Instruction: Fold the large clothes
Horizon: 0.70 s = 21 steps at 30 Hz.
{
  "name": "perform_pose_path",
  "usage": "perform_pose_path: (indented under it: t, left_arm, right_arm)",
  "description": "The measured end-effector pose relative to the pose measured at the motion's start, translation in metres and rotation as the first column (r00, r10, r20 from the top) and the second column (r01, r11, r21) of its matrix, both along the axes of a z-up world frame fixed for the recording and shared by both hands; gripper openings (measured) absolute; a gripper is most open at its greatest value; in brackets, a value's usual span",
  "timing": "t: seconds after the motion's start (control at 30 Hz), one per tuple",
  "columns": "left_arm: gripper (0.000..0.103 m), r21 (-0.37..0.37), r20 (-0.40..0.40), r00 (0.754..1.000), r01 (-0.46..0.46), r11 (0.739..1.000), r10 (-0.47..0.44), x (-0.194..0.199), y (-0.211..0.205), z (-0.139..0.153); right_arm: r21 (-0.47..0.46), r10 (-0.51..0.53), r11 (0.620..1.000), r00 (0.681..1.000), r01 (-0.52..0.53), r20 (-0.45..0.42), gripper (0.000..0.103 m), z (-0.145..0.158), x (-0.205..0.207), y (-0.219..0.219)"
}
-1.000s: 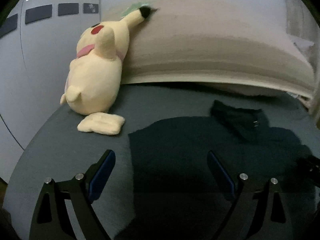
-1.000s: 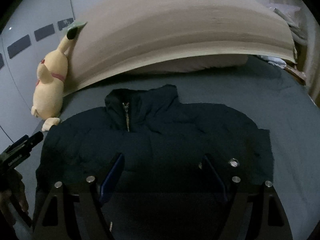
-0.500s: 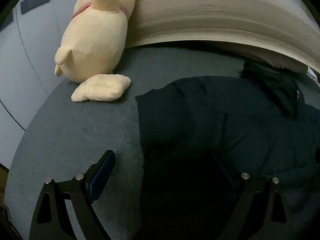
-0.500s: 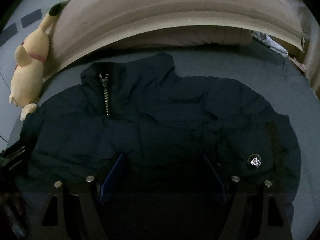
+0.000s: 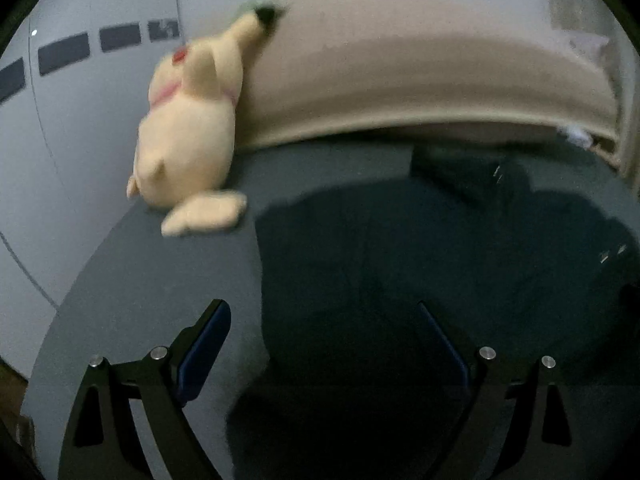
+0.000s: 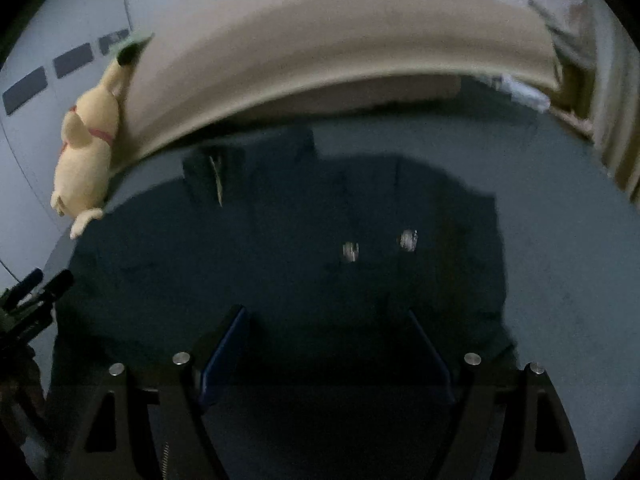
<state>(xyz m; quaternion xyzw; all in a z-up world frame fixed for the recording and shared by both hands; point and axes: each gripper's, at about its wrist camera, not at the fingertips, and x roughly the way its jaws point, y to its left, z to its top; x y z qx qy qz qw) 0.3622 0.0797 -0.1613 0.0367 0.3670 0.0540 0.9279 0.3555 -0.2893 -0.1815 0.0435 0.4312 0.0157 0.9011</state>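
Observation:
A dark navy puffer jacket (image 6: 280,248) lies front-up on the grey-blue bed (image 6: 568,280), collar and zipper (image 6: 218,184) toward the headboard. It also shows in the left wrist view (image 5: 400,264). My left gripper (image 5: 324,320) is open and empty above the jacket's left edge. My right gripper (image 6: 326,324) is open and empty above the jacket's lower middle. The left gripper also shows at the left edge of the right wrist view (image 6: 36,296). Both views are blurred.
A yellow plush toy (image 5: 188,140) leans against the beige headboard cushion (image 5: 400,80) at the bed's far left corner. A white wall (image 5: 80,140) runs along the left side. Loose items lie at the far right (image 6: 524,92).
Both cameras have pulled back and tilted up from the jacket, so more of the headboard and wall shows. The jacket lies as before. Both grippers stay open.

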Motion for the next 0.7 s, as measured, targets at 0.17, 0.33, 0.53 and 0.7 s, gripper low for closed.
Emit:
perform_pose_path:
  t: [0.17, 0.33, 0.53, 0.7]
  left_arm:
    - [0.094, -0.052, -0.088, 0.996, -0.021, 0.998, 0.016, 0.008, 0.007, -0.026]
    - [0.094, -0.09, -0.024, 1.0, 0.018, 0.996, -0.02, -0.009, 0.018, -0.006]
    - [0.094, -0.127, 0.05, 0.998, -0.018, 0.992, 0.025, -0.022, 0.057, 0.018]
    - [0.094, -0.222, 0.011, 0.99, -0.134, 0.966, 0.14, -0.017, 0.108, 0.009]
  right_arm:
    - [0.025, 0.013, 1.0, 0.999, -0.012, -0.045, 0.087, -0.021, 0.007, -0.002]
    - [0.078, 0.035, 0.996, 0.999, -0.033, -0.027, 0.087, -0.002, -0.003, -0.008]
    - [0.19, -0.101, 0.979, 0.989, 0.078, 0.11, 0.088, 0.043, -0.028, -0.085]
    - [0.263, -0.254, 0.937, 0.965, 0.23, 0.062, 0.088, 0.038, -0.022, -0.147]
